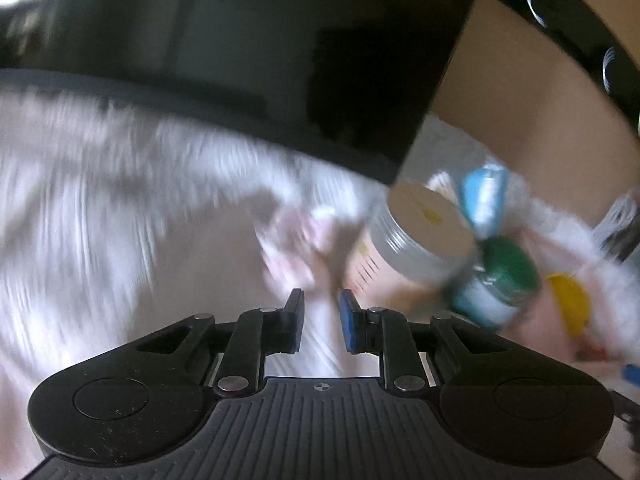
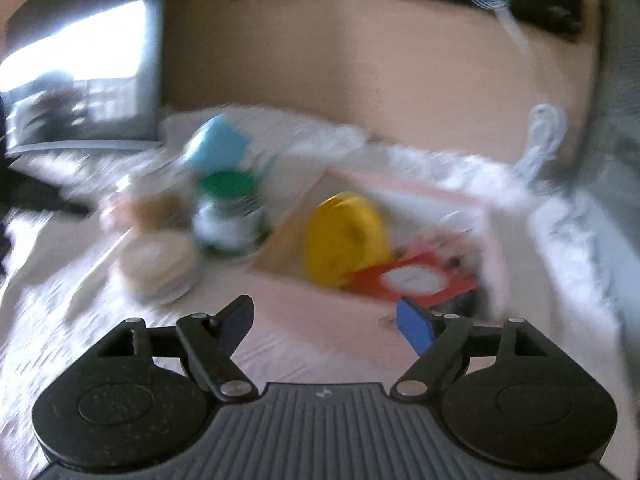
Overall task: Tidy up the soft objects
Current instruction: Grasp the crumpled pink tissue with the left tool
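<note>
Soft thing: a pale pink crumpled cloth [image 1: 294, 240] lies on the white furry cover [image 1: 100, 200], just ahead of your left tool [image 1: 320, 318], slightly left.
Left tool: narrowly parted, empty.
Right tool [image 2: 326, 326]: wide open, empty, facing the pink box [image 2: 400, 240].
Nearer hand: left.
</note>
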